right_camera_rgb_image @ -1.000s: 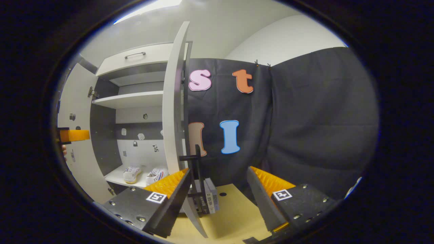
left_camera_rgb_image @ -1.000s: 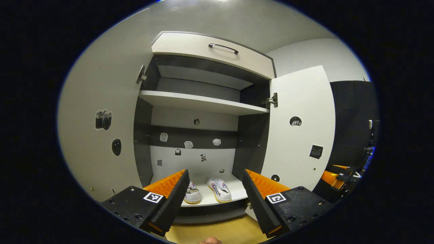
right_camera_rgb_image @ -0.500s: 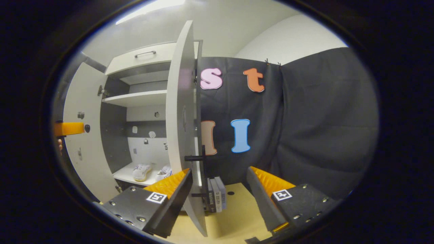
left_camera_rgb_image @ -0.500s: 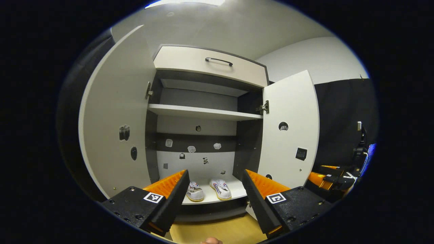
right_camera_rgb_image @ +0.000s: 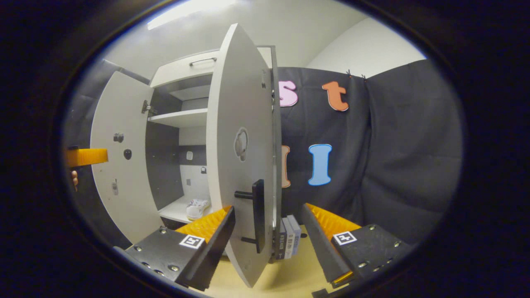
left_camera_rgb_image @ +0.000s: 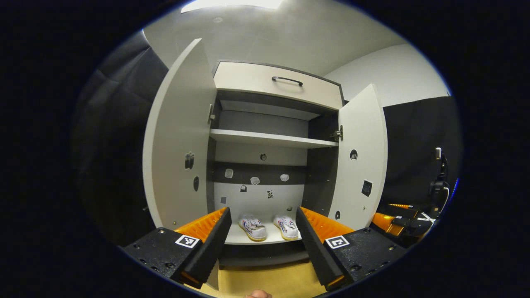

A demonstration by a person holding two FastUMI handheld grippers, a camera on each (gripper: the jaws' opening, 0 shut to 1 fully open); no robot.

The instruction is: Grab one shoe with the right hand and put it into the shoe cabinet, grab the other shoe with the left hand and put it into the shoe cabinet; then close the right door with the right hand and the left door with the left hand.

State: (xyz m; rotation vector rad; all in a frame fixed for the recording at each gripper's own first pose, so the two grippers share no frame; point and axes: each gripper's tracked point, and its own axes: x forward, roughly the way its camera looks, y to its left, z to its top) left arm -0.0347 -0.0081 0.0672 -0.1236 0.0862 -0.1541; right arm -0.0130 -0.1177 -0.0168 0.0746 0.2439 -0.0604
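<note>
**poster1:** Since a second ago the right door (right_camera_rgb_image: 238, 161) has been swung partway toward closed, so its outer face and black handle (right_camera_rgb_image: 257, 215) are now seen in the right gripper view. The left gripper's camera has been pulled back too, with more of the left door (left_camera_rgb_image: 178, 140) taken in.

**poster2:** Yep. Both shoes (left_camera_rgb_image: 252, 227) (left_camera_rgb_image: 286, 227) are parked side by side on the bottom shelf of the shoe cabinet (left_camera_rgb_image: 275, 85). The right gripper (right_camera_rgb_image: 267, 244) is held spread apart, with the door handle between its fingers but not squeezed. The left gripper (left_camera_rgb_image: 263, 240) is spread wide as well, nothing gripped, pointed at the cabinet's inside.

**poster1:** Some books (right_camera_rgb_image: 288, 242) are stood on the floor by the cabinet.
</note>
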